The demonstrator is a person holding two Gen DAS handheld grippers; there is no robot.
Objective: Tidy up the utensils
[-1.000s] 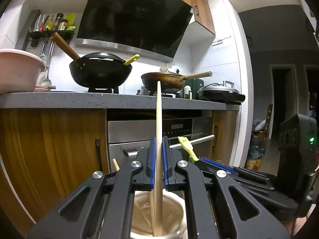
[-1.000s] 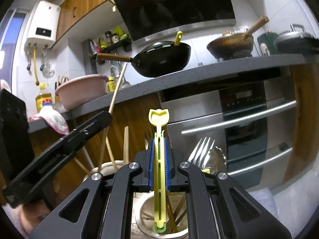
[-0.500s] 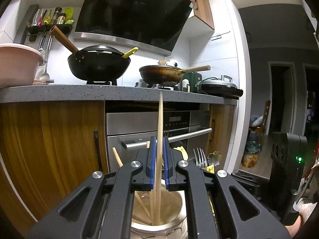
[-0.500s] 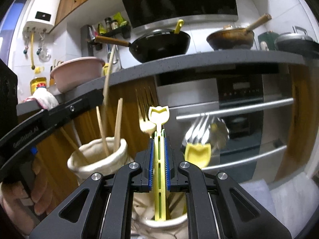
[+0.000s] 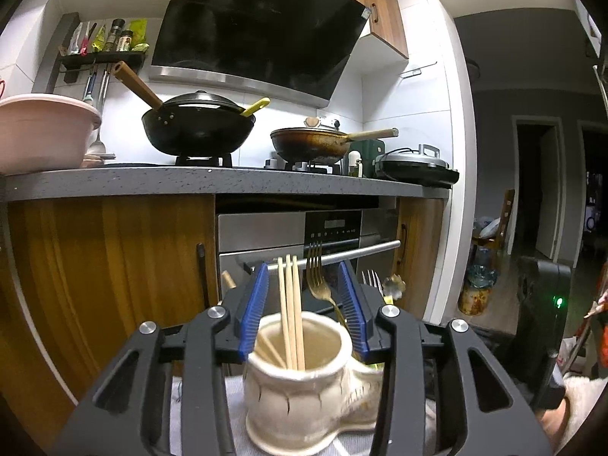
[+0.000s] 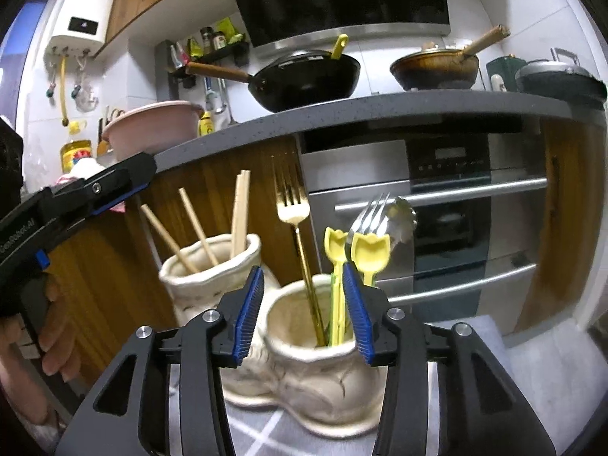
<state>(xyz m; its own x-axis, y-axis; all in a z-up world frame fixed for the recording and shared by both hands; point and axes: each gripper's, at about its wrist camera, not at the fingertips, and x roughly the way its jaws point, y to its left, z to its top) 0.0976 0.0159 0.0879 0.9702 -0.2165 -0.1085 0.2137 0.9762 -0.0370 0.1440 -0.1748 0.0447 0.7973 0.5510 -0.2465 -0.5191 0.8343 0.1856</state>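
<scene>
A cream boot-shaped ceramic holder [image 5: 300, 399] with two cups stands on a grey cloth. In the left wrist view my left gripper [image 5: 303, 296] is open and empty, its jaws either side of the near cup, which holds several wooden chopsticks [image 5: 290, 304]. In the right wrist view my right gripper [image 6: 303, 306] is open and empty over the other cup [image 6: 323, 376], which holds a gold fork [image 6: 292, 209], two yellow-headed utensils [image 6: 368, 252] and a silver fork [image 6: 370, 212]. The chopstick cup [image 6: 207, 281] stands behind on the left, and the left gripper [image 6: 76, 205] shows at the far left.
Wooden cabinets [image 5: 106, 266] and a steel oven [image 5: 304, 235] stand close behind the holder. The grey counter [image 5: 228, 182] above carries a black wok [image 5: 197, 129], a brown pan [image 5: 315, 144] and a pink basin [image 5: 41, 129]. A doorway opens on the right.
Both grippers have opened and let go: the left released a chopstick into its cup, the right released the yellow utensil into its cup. Both have drawn back and lowered a little.
</scene>
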